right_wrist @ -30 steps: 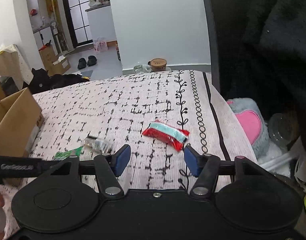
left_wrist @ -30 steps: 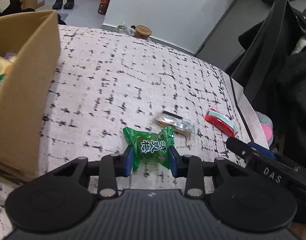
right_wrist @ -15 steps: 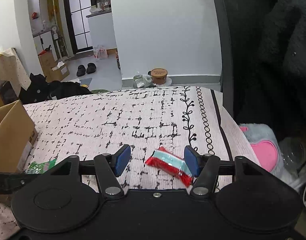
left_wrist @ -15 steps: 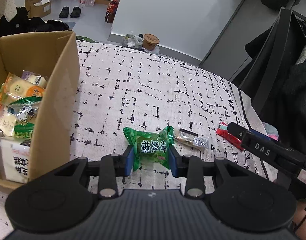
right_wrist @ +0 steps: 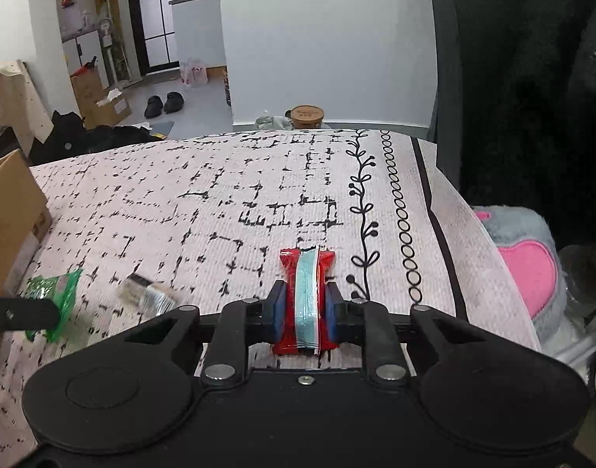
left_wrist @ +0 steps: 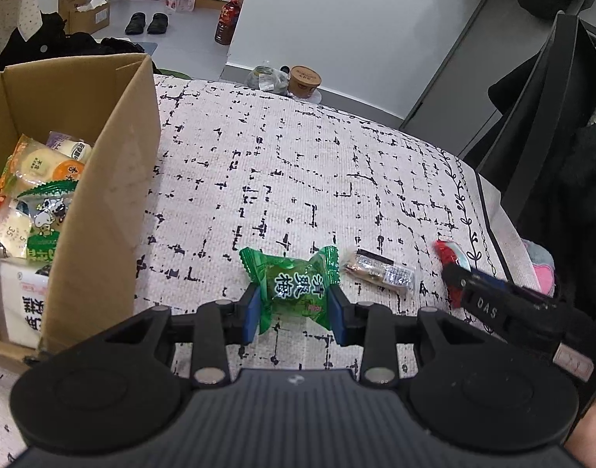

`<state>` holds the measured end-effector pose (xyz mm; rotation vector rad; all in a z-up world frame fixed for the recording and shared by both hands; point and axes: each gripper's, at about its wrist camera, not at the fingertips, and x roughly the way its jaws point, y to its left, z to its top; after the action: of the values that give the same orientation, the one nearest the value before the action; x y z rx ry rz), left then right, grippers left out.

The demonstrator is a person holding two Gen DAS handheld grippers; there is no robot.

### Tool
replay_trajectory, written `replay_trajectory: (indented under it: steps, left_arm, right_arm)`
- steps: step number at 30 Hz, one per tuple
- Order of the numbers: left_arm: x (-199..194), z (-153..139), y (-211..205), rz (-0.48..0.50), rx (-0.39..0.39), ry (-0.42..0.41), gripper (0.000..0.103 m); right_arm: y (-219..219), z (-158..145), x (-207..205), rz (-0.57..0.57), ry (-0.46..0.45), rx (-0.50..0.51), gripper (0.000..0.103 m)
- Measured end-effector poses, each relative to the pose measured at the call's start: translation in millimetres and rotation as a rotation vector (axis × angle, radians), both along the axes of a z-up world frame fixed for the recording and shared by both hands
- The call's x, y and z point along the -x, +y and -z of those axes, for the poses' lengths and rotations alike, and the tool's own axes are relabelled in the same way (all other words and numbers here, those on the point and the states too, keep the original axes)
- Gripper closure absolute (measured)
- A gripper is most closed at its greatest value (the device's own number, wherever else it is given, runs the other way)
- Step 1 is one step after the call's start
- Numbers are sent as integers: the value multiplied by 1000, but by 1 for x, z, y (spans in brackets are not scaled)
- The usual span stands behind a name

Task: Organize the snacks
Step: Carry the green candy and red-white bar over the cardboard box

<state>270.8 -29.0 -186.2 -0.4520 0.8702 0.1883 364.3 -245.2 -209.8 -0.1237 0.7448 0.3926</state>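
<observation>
My left gripper [left_wrist: 295, 314] is shut on a green candy packet [left_wrist: 294, 286], held above the patterned cloth to the right of the cardboard box [left_wrist: 103, 210]. The box holds several snack packets [left_wrist: 36, 202]. My right gripper [right_wrist: 305, 314] is shut on a red and light-blue snack packet [right_wrist: 306, 296], squeezed upright between the blue pads near the cloth's vine border. The left wrist view shows that red packet [left_wrist: 446, 255] at the right gripper's tip. A clear-wrapped brown snack [left_wrist: 378, 271] lies on the cloth between the two grippers, seen blurred as the same snack [right_wrist: 148, 294] in the right wrist view.
The patterned cloth [right_wrist: 220, 202] covers the work surface. A grey and pink plush [right_wrist: 528, 249] sits off its right edge beside a dark chair with black clothing [right_wrist: 532, 78]. A brown cup [left_wrist: 305, 78] stands beyond the far edge. Shoes and boxes lie on the floor.
My right gripper moved forward over the red packet and shut on it, turning it upright. My left gripper, still holding the green candy, has shifted so more of the box's inside shows.
</observation>
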Motion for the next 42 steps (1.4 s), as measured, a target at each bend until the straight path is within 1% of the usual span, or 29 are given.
replay_trajectory:
  steps: [2, 7, 16, 21, 28, 34, 42]
  left_arm:
    - [0, 0, -1, -2, 1, -1, 68]
    - [2, -4, -1, -6, 4, -11, 68]
    - [11, -26, 5, -11, 17, -57, 68]
    - [15, -41, 11, -16, 15, -92, 68]
    - [22, -58, 22, -33, 17, -132, 68]
    - [29, -73, 31, -42, 13, -161, 68]
    - [39, -90, 44, -56, -1, -203, 68]
  right_arm:
    - [-3, -2, 5, -3, 2, -8, 84]
    - [-15, -11, 16, 14, 6, -74, 84]
    - [-12, -30, 30, 25, -20, -141, 84]
    - [0, -44, 34, 22, -26, -189, 84]
    - [20, -69, 43, -12, -62, -260, 84]
    - [38, -85, 47, -46, -90, -288, 84]
    - [60, -95, 53, -106, -104, -321, 84]
